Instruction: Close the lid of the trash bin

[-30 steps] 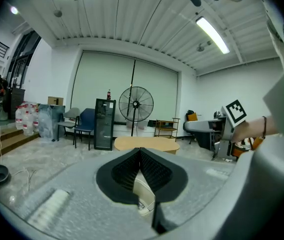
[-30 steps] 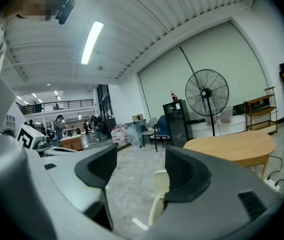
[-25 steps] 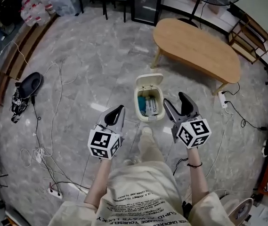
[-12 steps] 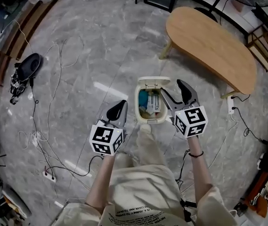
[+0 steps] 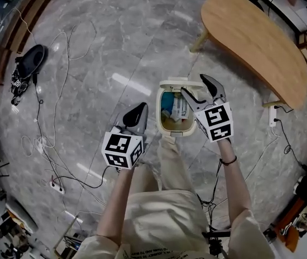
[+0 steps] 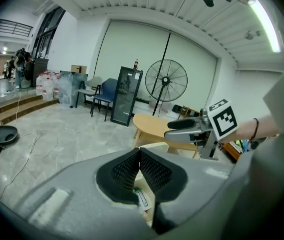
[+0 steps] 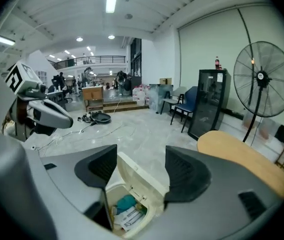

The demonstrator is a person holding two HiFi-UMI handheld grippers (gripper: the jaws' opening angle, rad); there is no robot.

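One open trash bin (image 7: 138,179), table (image 5: 256,36) beyond

Floor (image 5: 104,47): grey marbled tiles, glossy.
Centre, slightly toward 1 o'clock: trash bin (image 5: 159,109), standing on the tiles, lid up.
1–2 o'clock: wooden table (image 5: 256,36), legs on the floor.
10 o'clock: black object (image 5: 32,58), lying flat.
8–10 o'clock: loose cables (image 5: 39,117) trailing across the tiles.
8 o'clock: white power strip (image 5: 56,186).

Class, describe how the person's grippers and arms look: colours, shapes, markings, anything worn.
The left gripper and right gripper are grey, tapering to black ribbed pads. Each carries a white cube with black square markers. A dark band circles the right wrist; the top is pale beige.
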